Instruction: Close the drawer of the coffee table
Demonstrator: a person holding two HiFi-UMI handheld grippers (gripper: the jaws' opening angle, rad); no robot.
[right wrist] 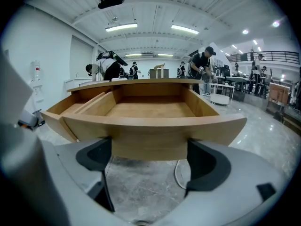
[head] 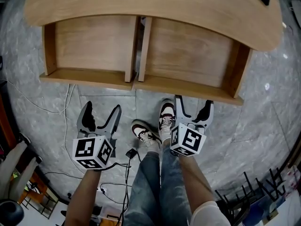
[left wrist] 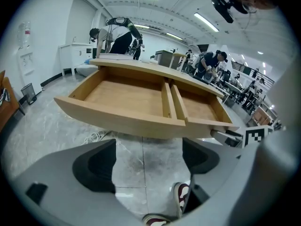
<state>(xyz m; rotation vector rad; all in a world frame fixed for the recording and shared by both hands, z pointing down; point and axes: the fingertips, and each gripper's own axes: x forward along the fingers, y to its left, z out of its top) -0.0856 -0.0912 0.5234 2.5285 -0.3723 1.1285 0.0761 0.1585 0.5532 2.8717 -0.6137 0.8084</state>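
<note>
Two empty wooden drawers stand pulled out of the coffee table [head: 155, 4]: the left drawer [head: 87, 76] and the right drawer [head: 188, 89], side by side. My left gripper [head: 101, 114] is open, a short way in front of the left drawer's front board [left wrist: 117, 119]. My right gripper [head: 194, 106] is open too, its fingertips just short of the right drawer's front board [right wrist: 150, 133], which spans the gap between the jaws in the right gripper view. Neither gripper holds anything.
The person's feet in red-and-white shoes [head: 160, 124] stand on the grey marble floor [head: 263, 112] between the grippers. Cables [head: 61, 112] lie on the floor at left. Dark chairs [head: 244, 197] stand at lower right. People work at benches [right wrist: 202, 69] far behind the table.
</note>
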